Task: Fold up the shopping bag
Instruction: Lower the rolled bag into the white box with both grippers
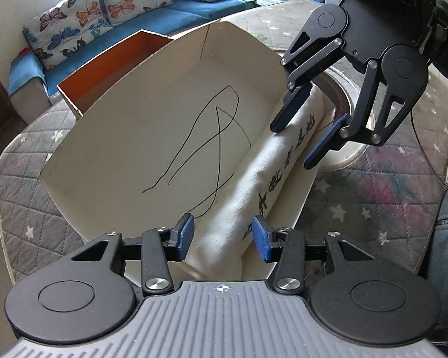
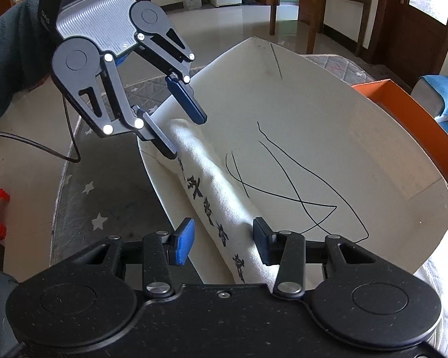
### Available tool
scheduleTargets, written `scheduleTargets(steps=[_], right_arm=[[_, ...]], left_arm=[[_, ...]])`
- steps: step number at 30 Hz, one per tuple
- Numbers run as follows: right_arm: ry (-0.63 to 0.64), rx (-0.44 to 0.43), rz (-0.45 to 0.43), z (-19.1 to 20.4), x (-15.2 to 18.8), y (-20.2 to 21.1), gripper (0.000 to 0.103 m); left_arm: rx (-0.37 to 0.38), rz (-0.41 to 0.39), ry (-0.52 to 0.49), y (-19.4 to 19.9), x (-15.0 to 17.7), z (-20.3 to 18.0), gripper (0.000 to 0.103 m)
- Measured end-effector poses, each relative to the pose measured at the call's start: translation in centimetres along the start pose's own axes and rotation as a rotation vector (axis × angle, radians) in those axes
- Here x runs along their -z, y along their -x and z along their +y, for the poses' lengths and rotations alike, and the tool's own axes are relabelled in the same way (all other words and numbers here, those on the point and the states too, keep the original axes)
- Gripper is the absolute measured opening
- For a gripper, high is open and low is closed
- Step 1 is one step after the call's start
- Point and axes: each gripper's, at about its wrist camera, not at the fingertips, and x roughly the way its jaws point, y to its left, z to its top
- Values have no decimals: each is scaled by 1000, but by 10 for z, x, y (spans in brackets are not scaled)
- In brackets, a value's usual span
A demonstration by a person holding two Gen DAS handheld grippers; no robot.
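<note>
Left claw (image 1: 222, 238): jaws part-open astride one end of the rolled bag (image 1: 254, 185); grip unclear.
Right claw (image 2: 222, 244): same width, straddling the other end; contact unclear.
Bag: cream roll with black print, lying along the near wall of the white box (image 1: 134, 137).
Box: on quilted mat (image 1: 373, 203).

Left gripper (image 1: 222, 238) and right gripper (image 2: 222, 240) angled down, part-open
</note>
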Motion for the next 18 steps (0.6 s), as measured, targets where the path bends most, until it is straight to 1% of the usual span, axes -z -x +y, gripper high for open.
scheduleTargets(steps=[6,8,10,13,17,18], right_arm=[[9,16,-2,2,0,0,47],[16,25,-2,3,0,-1,47],[22,31,0,4,0,-1,47],[31,31,1,5,-1,-2,48],[41,34,1,7,-2,-4,50],[41,34,1,7,-2,-4,50]], left_arm=[[-2,8,-20,-35,2,-21,46],[-16,26,-32,-47,4,-27,47],[-27,44,-55,-58,10,-42,50],[-32,70,-70,-77,11,-58,50],[-60,107,-93,-96,14,-69,51],[-67,114,-105,-104,14,-77,51]])
